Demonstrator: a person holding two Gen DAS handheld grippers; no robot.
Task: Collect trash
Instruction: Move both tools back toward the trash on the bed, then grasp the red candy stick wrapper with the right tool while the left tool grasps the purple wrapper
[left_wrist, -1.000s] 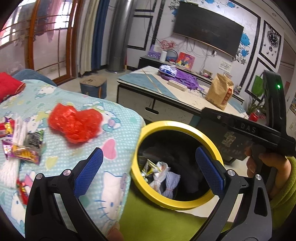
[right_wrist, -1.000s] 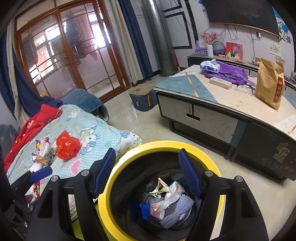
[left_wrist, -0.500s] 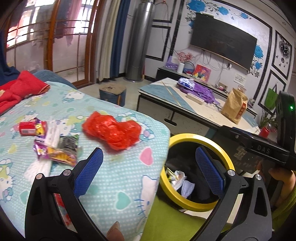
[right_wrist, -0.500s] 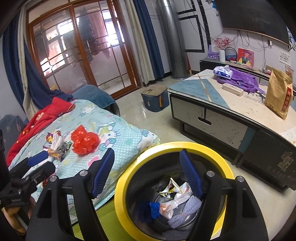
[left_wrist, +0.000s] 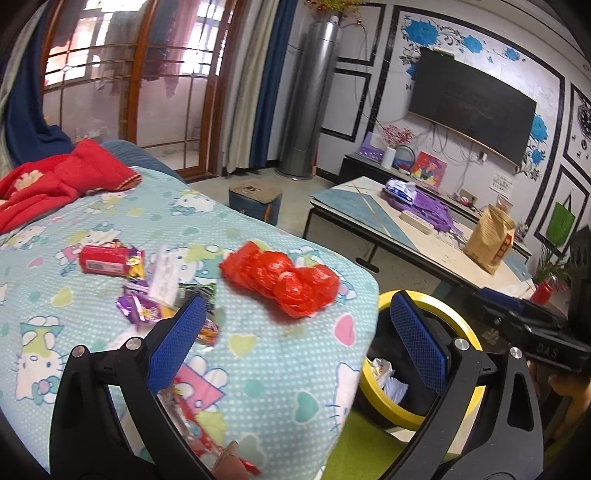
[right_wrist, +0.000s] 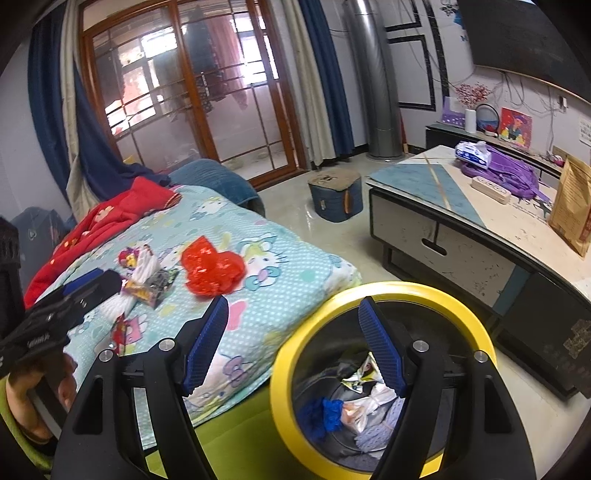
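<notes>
Left tool: your left tool (left_wrist: 295, 332) is wide open and holds nothing. Its blue pads (left_wrist: 177, 343) touch nothing. It hangs over the edge of the bed (left_wrist: 258, 369).
Right tool: your right tool (right_wrist: 295, 350) is wide open too, with nothing in it. It hangs over the bin (right_wrist: 388, 291), right at the edge of the bed.
Trash on the bed: a crumpled red bag (left_wrist: 280, 280) lies on the kitty blanket, apart from both tools. Beside it is a small heap of wrappers (left_wrist: 147, 288) and a red packet (left_wrist: 103, 258).
Trash in the bin: the yellow-rimmed bin stands on the floor right beside the bed. Some scrunched-up trash (right_wrist: 362, 402) lies at its bottom.
Writing: you can read "DAS" on the side of your right tool (left_wrist: 543, 349) in the left view. The words on the brown bag (right_wrist: 572, 203) on the tabletop (right_wrist: 498, 218) are too small to read.
</notes>
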